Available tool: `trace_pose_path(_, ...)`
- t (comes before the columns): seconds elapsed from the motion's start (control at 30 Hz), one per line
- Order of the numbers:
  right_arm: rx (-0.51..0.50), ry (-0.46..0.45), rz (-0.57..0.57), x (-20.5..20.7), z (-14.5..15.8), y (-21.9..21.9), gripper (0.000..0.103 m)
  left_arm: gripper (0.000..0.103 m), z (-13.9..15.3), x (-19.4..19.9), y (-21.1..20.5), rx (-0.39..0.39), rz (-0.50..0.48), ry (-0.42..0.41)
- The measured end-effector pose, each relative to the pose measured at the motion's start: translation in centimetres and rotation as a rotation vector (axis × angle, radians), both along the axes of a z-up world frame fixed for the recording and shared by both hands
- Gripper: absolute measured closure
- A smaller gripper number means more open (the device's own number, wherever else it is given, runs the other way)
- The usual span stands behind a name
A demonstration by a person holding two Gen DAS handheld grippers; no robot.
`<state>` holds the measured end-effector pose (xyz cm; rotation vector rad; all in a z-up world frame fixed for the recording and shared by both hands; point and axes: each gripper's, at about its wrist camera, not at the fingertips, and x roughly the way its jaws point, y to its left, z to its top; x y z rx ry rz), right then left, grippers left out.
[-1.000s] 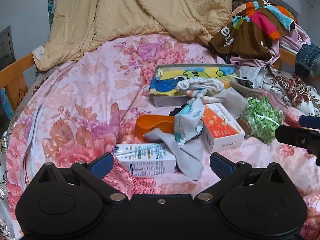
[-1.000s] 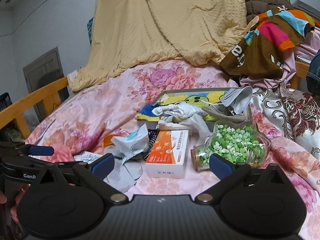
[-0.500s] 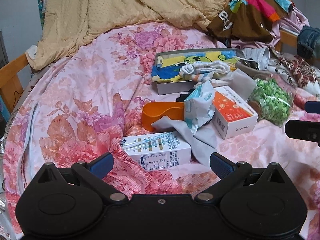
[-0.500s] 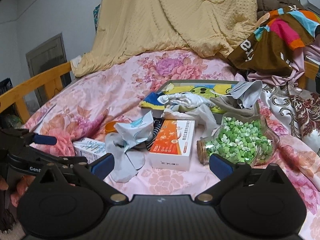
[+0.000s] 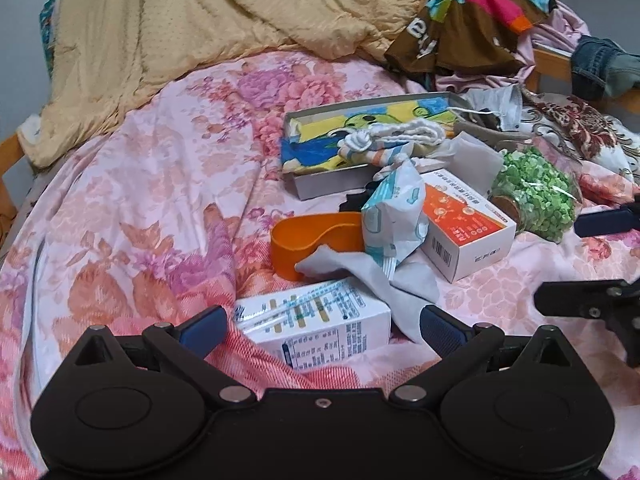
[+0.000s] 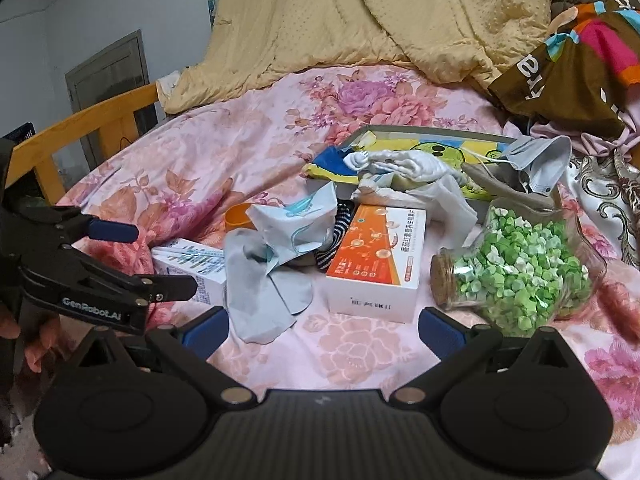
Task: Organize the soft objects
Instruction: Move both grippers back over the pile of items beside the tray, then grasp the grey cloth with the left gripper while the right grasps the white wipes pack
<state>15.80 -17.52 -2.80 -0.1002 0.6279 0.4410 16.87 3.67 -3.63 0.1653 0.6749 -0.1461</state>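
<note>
A grey sock (image 5: 372, 276) (image 6: 264, 292) lies limp on the pink floral bedspread (image 5: 140, 184), partly under a crumpled white and blue packet (image 5: 394, 216) (image 6: 296, 224). A white rolled sock (image 5: 396, 134) (image 6: 400, 164) rests in a shallow box lined with cartoon cloth (image 5: 320, 148) (image 6: 436, 146). A striped sock (image 6: 336, 240) peeks out behind the orange and white box (image 6: 376, 260). My left gripper (image 5: 322, 330) (image 6: 140, 256) is open just short of a white carton (image 5: 320, 320). My right gripper (image 6: 323, 328) (image 5: 592, 264) is open and empty, in front of the orange box.
A corked jar of green paper stars (image 6: 516, 276) (image 5: 536, 196) lies on its side at the right. An orange band (image 5: 308, 240) sits behind the sock. A yellow blanket (image 6: 380, 20), piled clothes (image 5: 472, 24) and a wooden bed rail (image 6: 80, 124) ring the bedspread.
Both grippers have come lower and closer to the pile, so the carton, sock and boxes look larger. Both stay open and nothing on the bed has moved.
</note>
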Motion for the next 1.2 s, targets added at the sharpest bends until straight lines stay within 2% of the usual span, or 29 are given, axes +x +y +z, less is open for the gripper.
trace_pose_path(0.13,-0.001,-0.019,-0.02,0.8,-0.2,0.3,0.0,0.001,-0.2,0.4,0.2,0.01,-0.032,-0.023)
trace_pose_path(0.6,0.087,-0.064,-0.061,4.0,-0.5,0.5,0.0,0.001,-1.7,2.2,0.7,-0.058,-0.103,-0.04)
trace_pose_path(0.9,0.103,-0.068,-0.026,6.0,-0.9,1.0,0.0,0.001,-2.7,3.2,-0.5,-0.025,-0.191,-0.024)
trace_pose_path(1.1,0.2,-0.057,0.038,7.6,-1.0,0.8,0.0,0.001,-3.1,4.7,-0.2,-0.098,-0.164,-0.003)
trace_pose_path(1.2,0.201,-0.066,0.059,8.4,-1.0,1.0,0.0,0.001,-3.3,5.2,-0.2,-0.125,-0.155,-0.002)
